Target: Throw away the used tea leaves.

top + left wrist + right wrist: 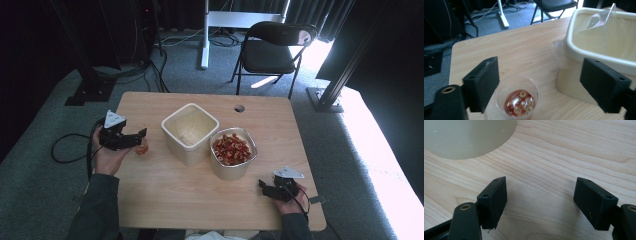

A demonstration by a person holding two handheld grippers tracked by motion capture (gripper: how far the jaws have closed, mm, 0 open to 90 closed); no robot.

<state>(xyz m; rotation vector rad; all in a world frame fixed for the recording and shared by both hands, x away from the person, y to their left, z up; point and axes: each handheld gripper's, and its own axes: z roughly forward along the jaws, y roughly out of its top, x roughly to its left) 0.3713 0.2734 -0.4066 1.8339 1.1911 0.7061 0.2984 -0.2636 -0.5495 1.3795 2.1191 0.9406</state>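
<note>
A small clear plastic cup (517, 98) with red and pale cereal rings at its bottom stands on the wooden table (165, 195), near the left edge. My left gripper (544, 85) is open around it: one jaw sits close beside the cup's rim and the other stands far off by the cream square container (599, 47). In the high view the left gripper (141, 136) lies level over the cup (143, 148). My right gripper (263, 187) rests low at the table's front right, open, with only bare wood between its jaws (540, 200).
The cream container (190, 131) stands mid-table with a clear plastic piece (604, 22) inside. Beside it is a metal bowl (232, 150) full of red cereal rings, whose side (466, 137) rises ahead of the right gripper. A black folding chair (272, 47) stands beyond the table.
</note>
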